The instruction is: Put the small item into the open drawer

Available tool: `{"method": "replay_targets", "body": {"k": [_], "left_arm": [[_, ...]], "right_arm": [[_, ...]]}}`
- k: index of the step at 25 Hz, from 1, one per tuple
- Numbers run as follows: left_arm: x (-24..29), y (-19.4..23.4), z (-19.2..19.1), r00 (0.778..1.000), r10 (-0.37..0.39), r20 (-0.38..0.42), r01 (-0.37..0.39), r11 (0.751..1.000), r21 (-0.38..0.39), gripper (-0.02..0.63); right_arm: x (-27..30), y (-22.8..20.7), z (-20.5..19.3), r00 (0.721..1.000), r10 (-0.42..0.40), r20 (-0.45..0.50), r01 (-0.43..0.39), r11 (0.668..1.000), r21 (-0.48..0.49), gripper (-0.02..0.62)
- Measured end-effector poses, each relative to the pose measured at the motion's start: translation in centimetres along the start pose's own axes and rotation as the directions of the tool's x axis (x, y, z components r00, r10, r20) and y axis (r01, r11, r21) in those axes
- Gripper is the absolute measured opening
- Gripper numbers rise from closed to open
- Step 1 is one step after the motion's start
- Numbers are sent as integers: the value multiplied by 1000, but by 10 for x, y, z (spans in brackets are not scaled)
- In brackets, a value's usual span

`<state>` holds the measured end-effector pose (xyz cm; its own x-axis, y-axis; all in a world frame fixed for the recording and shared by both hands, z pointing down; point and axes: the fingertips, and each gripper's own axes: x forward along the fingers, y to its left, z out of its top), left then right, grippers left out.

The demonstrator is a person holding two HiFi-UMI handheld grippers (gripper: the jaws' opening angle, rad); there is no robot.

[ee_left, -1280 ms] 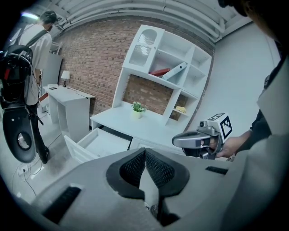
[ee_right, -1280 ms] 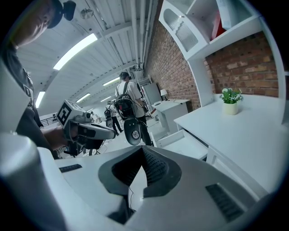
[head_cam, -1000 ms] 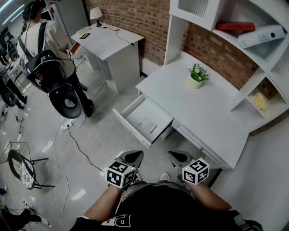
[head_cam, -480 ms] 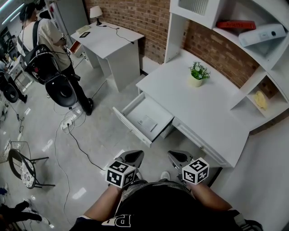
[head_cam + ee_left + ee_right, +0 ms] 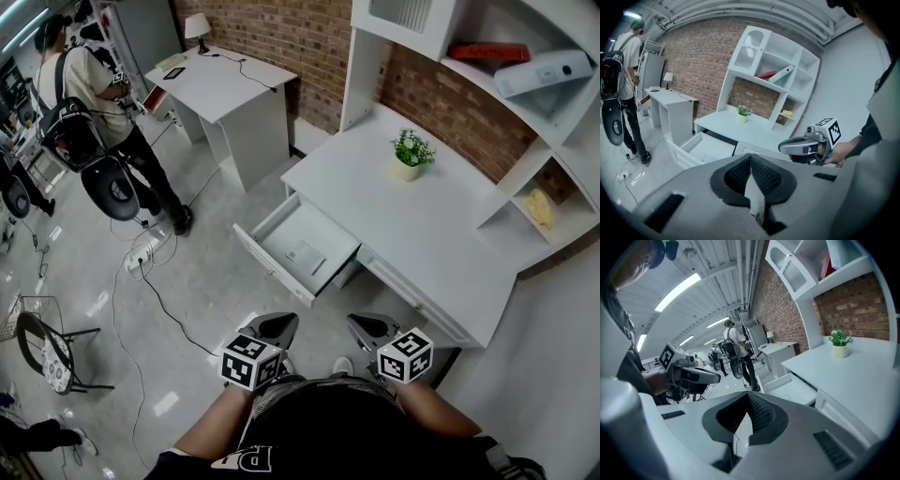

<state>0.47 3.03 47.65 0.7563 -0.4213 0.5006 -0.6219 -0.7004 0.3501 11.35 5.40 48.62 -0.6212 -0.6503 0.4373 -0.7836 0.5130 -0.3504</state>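
Observation:
The white desk (image 5: pixel 412 225) has its drawer (image 5: pixel 281 269) pulled out over the floor. A small flat pale item (image 5: pixel 305 256) lies inside it. A little potted plant (image 5: pixel 410 156) stands on the desk top, and a yellow thing (image 5: pixel 541 208) sits on a side shelf. My left gripper (image 5: pixel 278 324) and right gripper (image 5: pixel 367 325) hang side by side near my body, well short of the drawer. In the left gripper view the left gripper (image 5: pixel 751 155) has its pads touching with nothing between them. The right gripper (image 5: pixel 749 393) looks the same in its own view.
A second white desk (image 5: pixel 225 89) with a lamp (image 5: pixel 199 30) stands at the back left. A person with a backpack (image 5: pixel 80 89) stands beside a black office chair (image 5: pixel 114 192). Cables (image 5: pixel 155 286) trail over the floor; a wire chair (image 5: pixel 45 352) is at left. Shelves hold a red book (image 5: pixel 487 53) and a projector (image 5: pixel 546 73).
The person with the backpack and the black chair have shifted further left and back. Both grippers and the drawer have stayed where they were.

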Motion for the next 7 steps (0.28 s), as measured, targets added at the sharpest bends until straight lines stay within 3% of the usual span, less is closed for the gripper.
{"method": "replay_targets", "body": {"k": [7], "left_arm": [[-1,5,4,1000,0,4,0,1000,3,17]], "right_arm": [[5,1,2,1000,0,-8,0,1000,-1,3]]}}
